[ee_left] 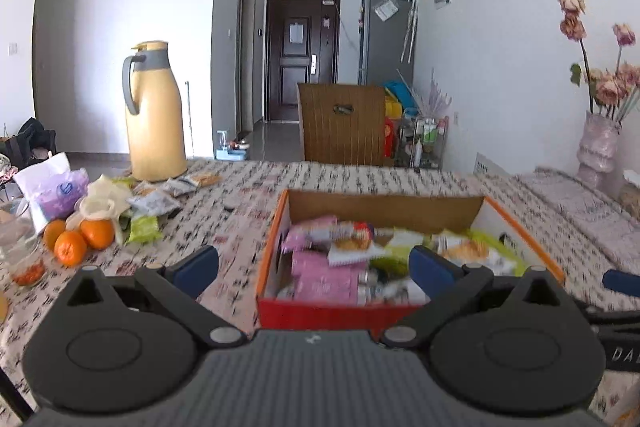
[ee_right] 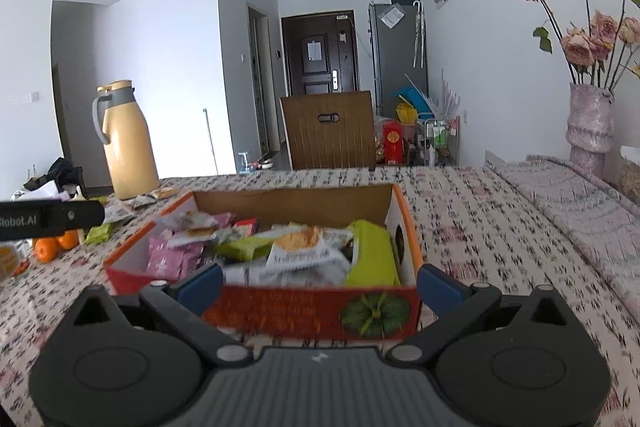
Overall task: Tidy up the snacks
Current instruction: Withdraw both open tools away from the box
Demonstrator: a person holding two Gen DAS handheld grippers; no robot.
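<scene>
An open orange cardboard box (ee_left: 272, 239) sits on the patterned tablecloth, filled with snack packets, pink (ee_left: 320, 267), green and white. In the right wrist view the box (ee_right: 408, 227) lies straight ahead with a green packet (ee_right: 372, 255) at its right side. My left gripper (ee_left: 314, 267) is open and empty, at the box's near left corner. My right gripper (ee_right: 320, 285) is open and empty, its fingers either side of the box's front wall. More loose packets (ee_left: 154, 205) lie on the table to the left.
A yellow thermos jug (ee_left: 154, 115) stands at the back left. Oranges (ee_left: 78, 241), a purple bag (ee_left: 60, 193) and a glass (ee_left: 18, 247) sit at the left. A pink vase of dried roses (ee_right: 590, 123) stands far right. A wooden chair (ee_left: 342, 123) is behind the table.
</scene>
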